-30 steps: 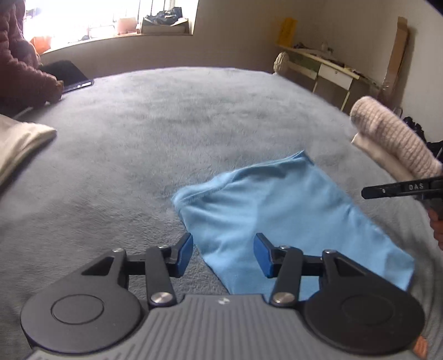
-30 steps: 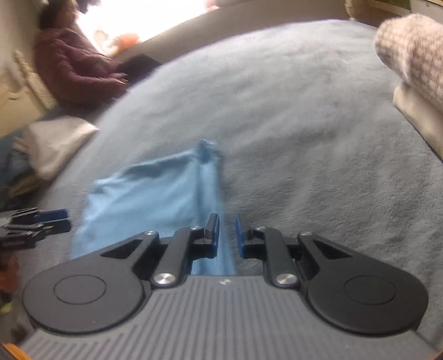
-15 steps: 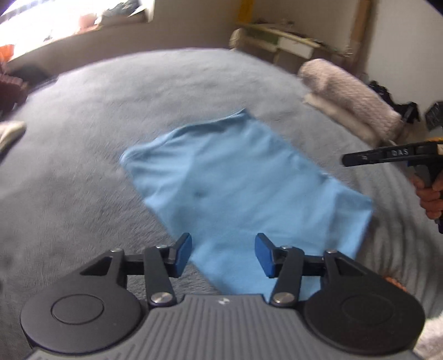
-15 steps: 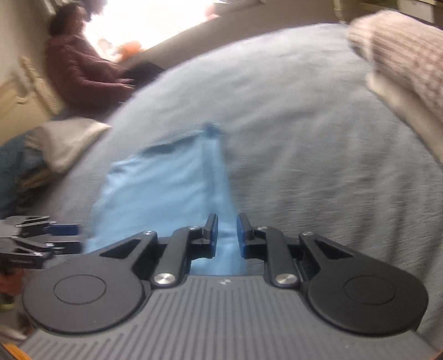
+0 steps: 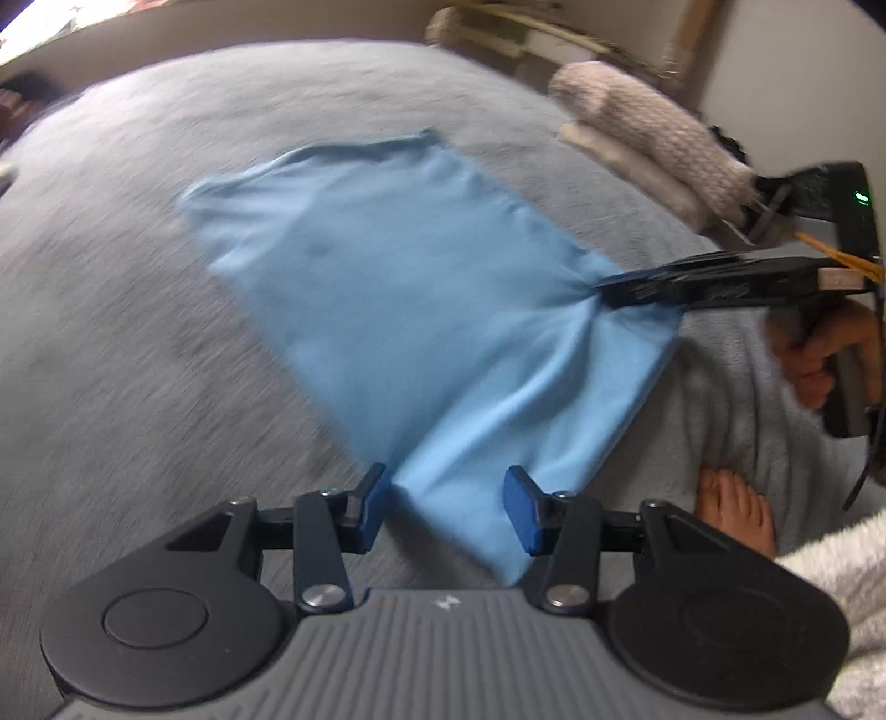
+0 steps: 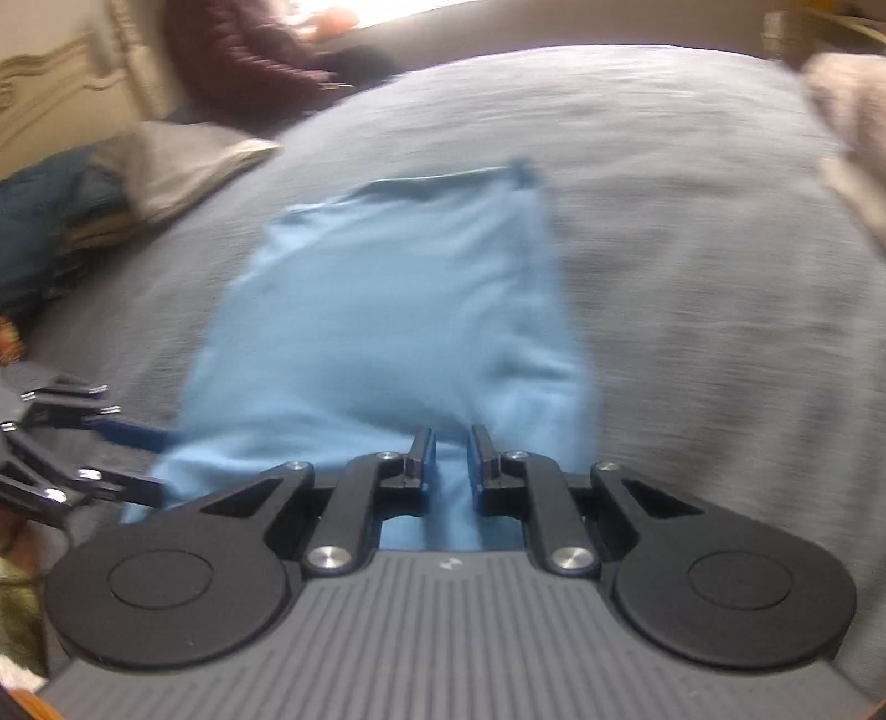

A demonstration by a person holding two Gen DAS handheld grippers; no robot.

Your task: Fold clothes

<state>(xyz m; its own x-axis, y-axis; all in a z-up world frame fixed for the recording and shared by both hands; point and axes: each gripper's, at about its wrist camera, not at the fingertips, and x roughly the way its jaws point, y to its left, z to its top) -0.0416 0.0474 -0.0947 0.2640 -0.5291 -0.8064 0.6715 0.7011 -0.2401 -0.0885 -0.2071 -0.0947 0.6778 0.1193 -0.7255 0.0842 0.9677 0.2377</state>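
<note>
Left wrist view: the light blue, thin, soft cotton garment (image 5: 421, 310) lies on the grey fleece bed (image 5: 138, 360); the left claw (image 5: 446, 509) is spread apart over its limp near corner.

Right wrist view: the right claw (image 6: 447, 462) is clamped on the garment's bunched edge (image 6: 451, 498), a good hold for light, floppy cloth.

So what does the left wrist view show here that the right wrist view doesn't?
Left wrist only: a bare foot, and the right hand-held gripper from the side, pinching the blue garment. Right wrist only: a seated person in a dark red jacket and a grey pillow. Both: the garment on the grey blanket, and the open left hand-held gripper.
</note>
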